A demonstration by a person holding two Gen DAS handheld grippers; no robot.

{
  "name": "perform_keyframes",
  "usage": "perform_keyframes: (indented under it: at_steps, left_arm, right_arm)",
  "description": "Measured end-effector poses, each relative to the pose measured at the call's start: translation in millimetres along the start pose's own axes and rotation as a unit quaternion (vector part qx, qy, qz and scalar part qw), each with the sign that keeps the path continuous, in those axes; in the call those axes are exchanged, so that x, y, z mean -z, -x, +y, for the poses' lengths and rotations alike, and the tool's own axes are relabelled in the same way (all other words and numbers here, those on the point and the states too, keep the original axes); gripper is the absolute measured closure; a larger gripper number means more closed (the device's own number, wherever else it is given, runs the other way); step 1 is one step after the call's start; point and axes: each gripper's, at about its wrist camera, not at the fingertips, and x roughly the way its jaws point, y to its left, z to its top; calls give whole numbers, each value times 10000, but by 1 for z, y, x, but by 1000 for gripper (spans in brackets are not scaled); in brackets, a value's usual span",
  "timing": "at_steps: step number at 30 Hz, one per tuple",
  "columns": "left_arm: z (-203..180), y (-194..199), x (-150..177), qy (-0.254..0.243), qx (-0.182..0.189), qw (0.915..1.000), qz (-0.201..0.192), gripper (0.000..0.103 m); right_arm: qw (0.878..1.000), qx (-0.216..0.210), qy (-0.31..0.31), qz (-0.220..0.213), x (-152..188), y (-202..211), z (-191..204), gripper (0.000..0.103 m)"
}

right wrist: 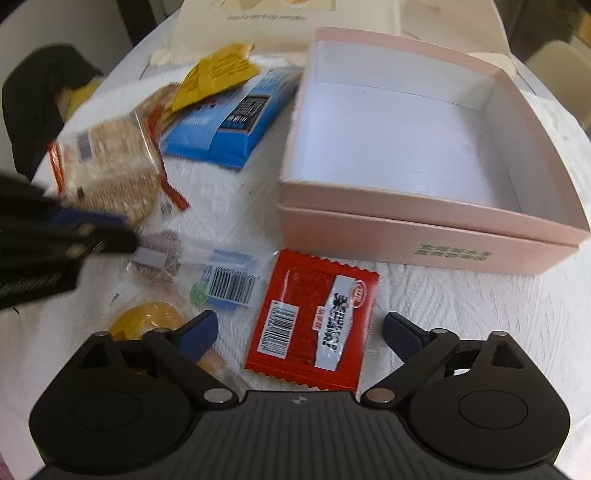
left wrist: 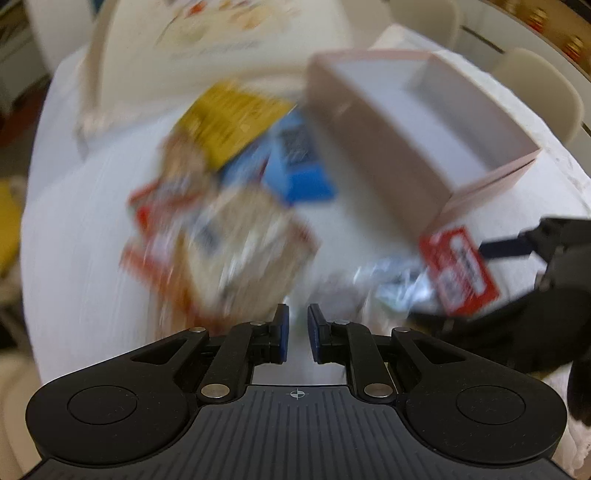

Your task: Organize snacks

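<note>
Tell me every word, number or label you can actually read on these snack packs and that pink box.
None reads clearly.
Red snack packet: white label with dark characters, barcode digits, small oval logo; all too blurred.
Pink box: green print on its front wall, too small.
Clear wrapper: barcode with tiny digits, unreadable.
Blue packet: black panel of fine print, blurred.
Yellow packet: dark print, blurred.
Cream card: grey line, illegible.
</note>
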Motion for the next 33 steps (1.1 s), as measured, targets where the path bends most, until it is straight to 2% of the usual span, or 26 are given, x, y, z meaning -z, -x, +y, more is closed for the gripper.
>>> perform_keyframes:
  at_steps: [5, 10, 14, 16, 17, 19, 22, 24, 27, 33]
  left_arm:
    - [26, 14, 33, 757, 171, 9970, -33, 88]
    - [30, 39, 42, 713, 309, 9965, -307, 85]
    - [35, 32, 45, 716, 245, 9970, -161, 85]
    - [41, 25, 49, 1112, 368, 9931, -59, 87]
    - [47, 24, 54, 1444, 425, 9886, -8, 87]
    - [51, 27, 62, 1792, 470, 9827, 42, 88]
    - [45, 44, 74, 1705, 139, 9851, -190, 88]
    - [39, 54, 81, 1655, -333, 9855, -143, 89]
    - [29, 62, 82, 1481, -775, 9858, -126, 89]
    - [41, 61, 78, 2081, -211, 9779, 88, 88]
  right_arm:
    - [9997, -185, 161, 52, -4, 4, 16, 5]
    - [9972, -618, 391, 131, -2, 8, 40, 5]
    - [9975, -495, 492, 95, 4, 9, 51, 3]
    - [9977, -444, 493, 148, 4, 11, 53, 3]
    - [9979, -419, 456, 202, 2, 12, 53, 3]
    - [9978, -465, 385, 261, -1, 15, 56, 4]
    - [9979, -477, 426, 133, 2, 29, 60, 4]
    - [9977, -480, 472, 38, 2, 37, 64, 4]
    - [9973, -490, 544, -27, 0, 43, 66, 4]
    - [9977, -401, 544, -18, -2, 44, 69, 4]
